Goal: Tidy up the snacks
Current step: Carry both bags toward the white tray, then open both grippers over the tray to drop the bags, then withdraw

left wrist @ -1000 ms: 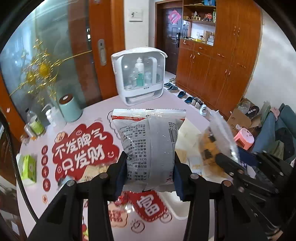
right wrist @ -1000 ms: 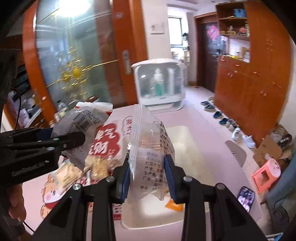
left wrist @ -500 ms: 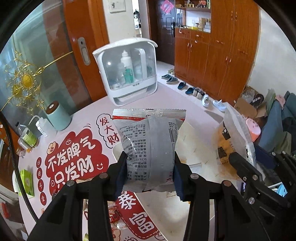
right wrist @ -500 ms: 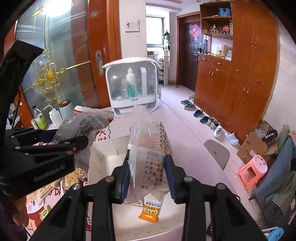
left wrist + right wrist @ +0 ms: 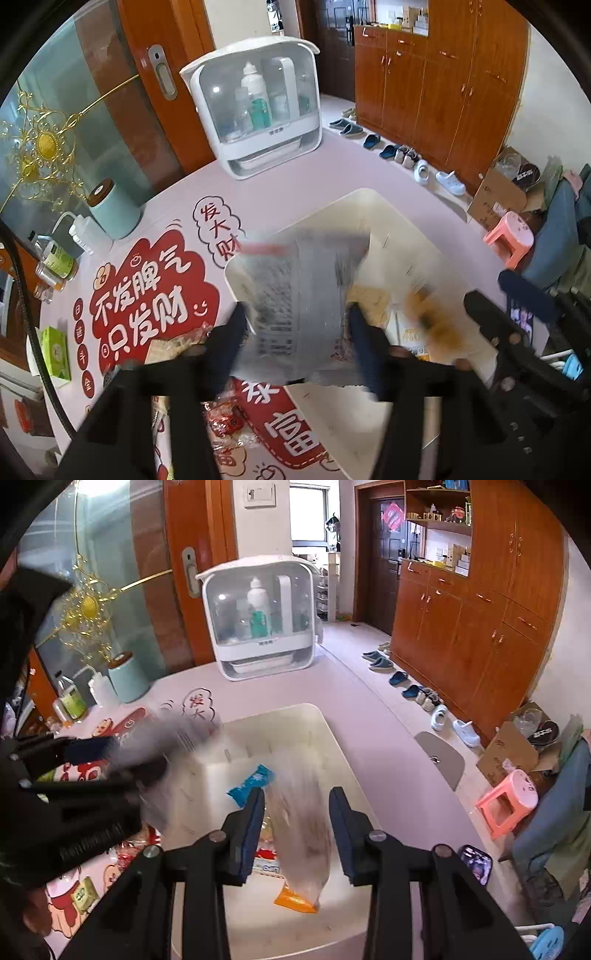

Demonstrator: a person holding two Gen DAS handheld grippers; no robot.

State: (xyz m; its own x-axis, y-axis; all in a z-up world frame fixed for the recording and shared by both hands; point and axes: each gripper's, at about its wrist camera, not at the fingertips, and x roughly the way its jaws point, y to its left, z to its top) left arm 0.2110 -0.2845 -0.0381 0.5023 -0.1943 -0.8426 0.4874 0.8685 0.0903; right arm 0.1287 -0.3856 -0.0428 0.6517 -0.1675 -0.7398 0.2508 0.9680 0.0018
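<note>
A white bin [image 5: 332, 738] sits on the table, also in the left wrist view [image 5: 373, 206]. My left gripper [image 5: 295, 336] is open above the bin. A grey snack bag [image 5: 299, 295] is blurred between its spread fingers, apart from the pads, dropping toward the bin. My right gripper [image 5: 297, 830] is open over the bin. A clear snack bag [image 5: 303, 827] is blurred between its fingers, falling. A blue packet [image 5: 251, 782] and an orange packet [image 5: 295, 901] lie in the bin.
A white cabinet with bottles [image 5: 258, 107] stands at the table's far edge. A teal canister [image 5: 110, 210] and bottles [image 5: 59, 258] stand far left. Loose snacks [image 5: 221, 424] lie on the red-printed tablecloth [image 5: 147, 295]. A phone [image 5: 476, 862] lies right of the bin.
Both grippers moved over the bin and opened. The grey bag and the clear bag slipped from the pads and are falling into the bin.
</note>
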